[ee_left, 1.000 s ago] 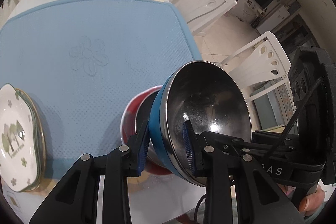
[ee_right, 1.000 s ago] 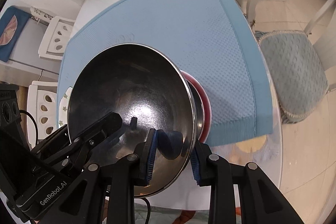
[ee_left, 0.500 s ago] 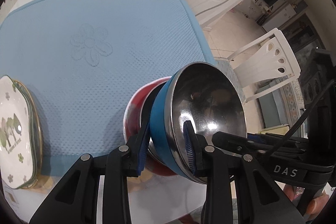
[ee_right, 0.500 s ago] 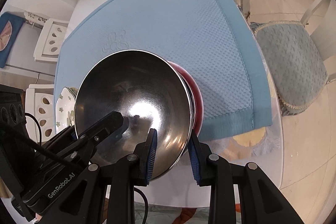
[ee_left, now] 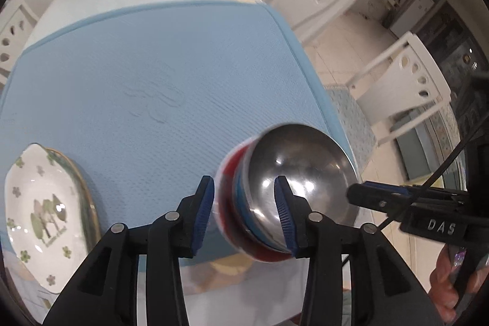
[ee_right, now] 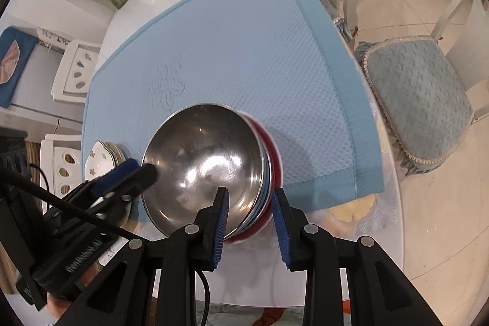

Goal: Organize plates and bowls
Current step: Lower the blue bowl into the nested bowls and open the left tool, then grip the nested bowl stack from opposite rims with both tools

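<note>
Two stacks on the blue mat (ee_right: 244,51): flowered plates (ee_left: 39,203) off to the left of the left claw (ee_left: 244,210), nested bowls straight ahead. Steel bowl (ee_right: 204,164) seated in the red bowl (ee_right: 272,155) at the mat's near edge, partly over bare white table (ee_right: 305,274). Left claw spread wide, straddling the stack's rim; right claw (ee_right: 250,219) likewise parted, gripping nothing. White chair (ee_left: 406,81) beyond to the right; plenty of bare mat further ahead.

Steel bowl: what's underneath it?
The steel bowl nests in a blue bowl, itself in a red bowl. Only their rims show; anything beneath them is covered.
</note>
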